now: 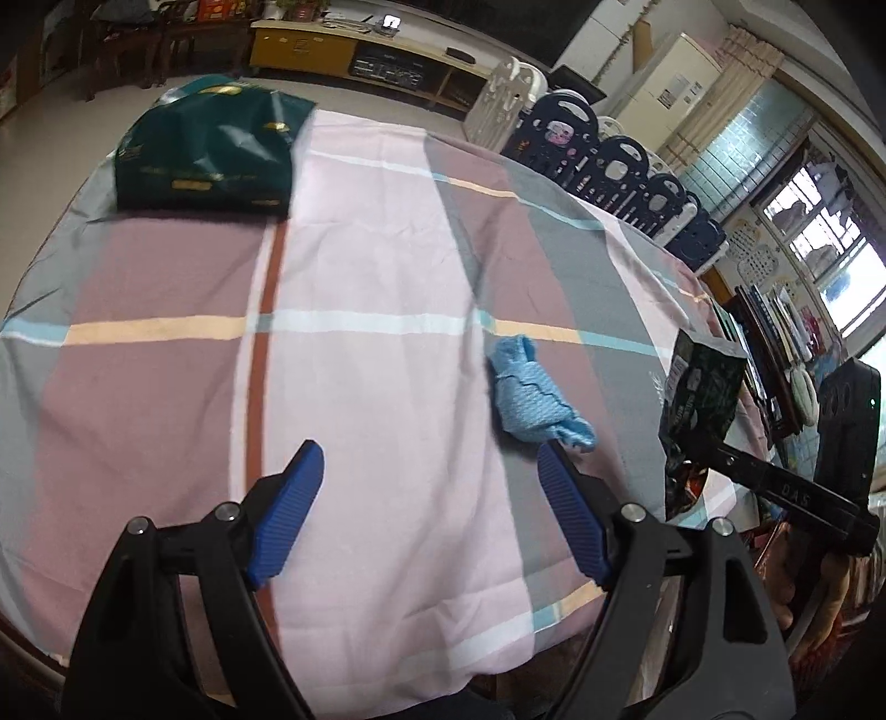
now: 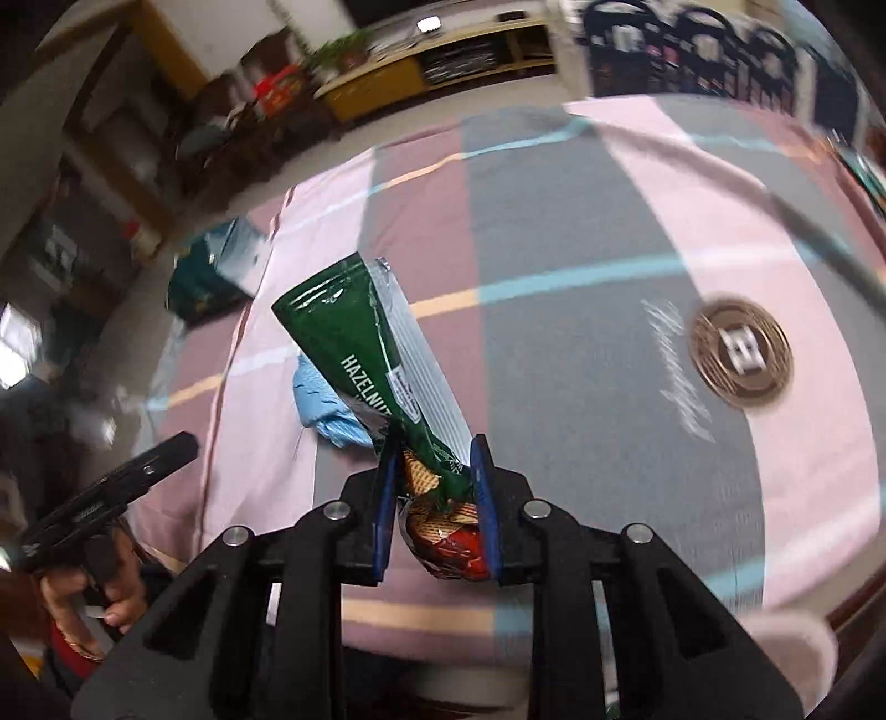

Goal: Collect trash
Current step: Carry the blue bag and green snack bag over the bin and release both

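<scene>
My right gripper (image 2: 434, 459) is shut on a green hazelnut snack wrapper (image 2: 376, 365) and holds it above the checked tablecloth (image 2: 554, 232). The wrapper (image 1: 699, 387) also shows at the right of the left wrist view, held by the right gripper (image 1: 775, 479). A crumpled blue cloth (image 1: 526, 396) lies on the cloth just ahead of my left gripper's right finger; it shows behind the wrapper in the right wrist view (image 2: 326, 404). My left gripper (image 1: 429, 457) is open and empty above the tablecloth (image 1: 360, 277). A dark green bag (image 1: 207, 152) lies at the far left of the table, also seen in the right wrist view (image 2: 213, 271).
A round bronze coaster-like disc (image 2: 742, 346) lies on the right of the table. Dark patterned chairs (image 1: 609, 160) stand along the far right side. A yellow low cabinet (image 1: 332, 47) stands against the far wall. My left gripper (image 2: 111, 498) shows at the left edge.
</scene>
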Motion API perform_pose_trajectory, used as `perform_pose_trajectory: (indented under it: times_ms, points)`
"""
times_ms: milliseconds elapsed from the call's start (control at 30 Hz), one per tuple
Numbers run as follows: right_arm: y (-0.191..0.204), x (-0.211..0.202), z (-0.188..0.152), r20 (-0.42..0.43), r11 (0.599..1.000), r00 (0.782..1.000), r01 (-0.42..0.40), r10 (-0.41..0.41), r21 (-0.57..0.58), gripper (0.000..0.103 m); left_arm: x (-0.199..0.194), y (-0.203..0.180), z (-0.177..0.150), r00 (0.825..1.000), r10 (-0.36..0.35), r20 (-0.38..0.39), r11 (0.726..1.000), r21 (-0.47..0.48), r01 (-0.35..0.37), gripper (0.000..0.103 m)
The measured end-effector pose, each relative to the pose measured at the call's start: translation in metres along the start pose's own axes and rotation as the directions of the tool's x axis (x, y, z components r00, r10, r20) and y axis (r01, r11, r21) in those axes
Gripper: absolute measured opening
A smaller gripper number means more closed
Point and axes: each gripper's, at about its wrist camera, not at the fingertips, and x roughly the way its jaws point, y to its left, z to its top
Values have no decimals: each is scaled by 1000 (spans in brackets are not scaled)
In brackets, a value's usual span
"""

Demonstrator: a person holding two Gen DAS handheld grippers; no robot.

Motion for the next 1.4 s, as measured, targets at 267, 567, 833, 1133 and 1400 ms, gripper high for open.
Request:
perform_pose_trajectory:
  times_ms: [267,567,833,1133,1400]
  points:
    - [-50,-38,-33,57,988,998,-7,-2,153,27,90,-92,15,986,124,-110,969,229,-96,72]
    - [-56,-49,-49,68,983,998,-29,17,179,27,68,-86,9,993,120,-7,977,177,-117,32]
    - [-47,-94,-54,163,985,987,-40,12,167,27,-38,-64,-14,982,102,158,993,38,-109,32]
    - [-30,-161,-74,245,993,969,12,-41,118,27,-135,-111,-54,953,81,291,982,142,-127,32]
    - [-7,-222,-101,322,994,941,89,-103,55,27,-206,-165,-88,914,61,402,955,243,-171,32]
